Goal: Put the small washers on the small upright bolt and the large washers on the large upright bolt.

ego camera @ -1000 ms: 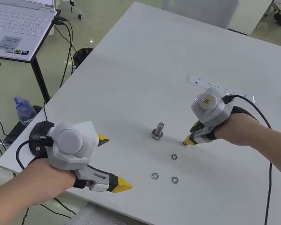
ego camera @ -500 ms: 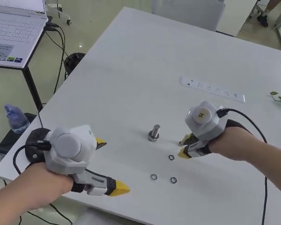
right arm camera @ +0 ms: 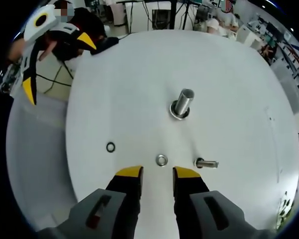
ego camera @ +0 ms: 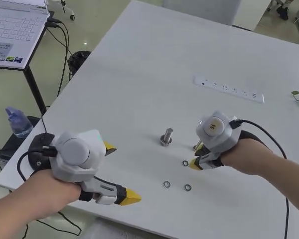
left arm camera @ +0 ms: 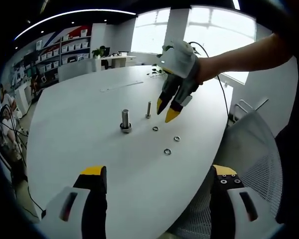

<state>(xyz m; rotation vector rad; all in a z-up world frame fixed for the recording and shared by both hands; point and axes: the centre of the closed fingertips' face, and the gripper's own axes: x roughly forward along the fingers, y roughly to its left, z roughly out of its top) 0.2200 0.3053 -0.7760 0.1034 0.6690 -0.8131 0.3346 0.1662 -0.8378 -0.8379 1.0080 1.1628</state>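
The large upright bolt (ego camera: 166, 136) is standing on a white table (ego camera: 139, 74). The small upright bolt (left arm camera: 148, 109) is standing just to its right, close beside the right gripper (right arm camera: 158, 172). That gripper's jaws are hanging slightly parted above the table, holding nothing, and a washer (right arm camera: 161, 160) is lying just ahead of their tips. Two more washers (ego camera: 166, 184) are lying nearer the person than the large upright bolt. The left gripper (left arm camera: 158, 172) is hovering left of that bolt at the table's near edge, its jaws spread wide and empty.
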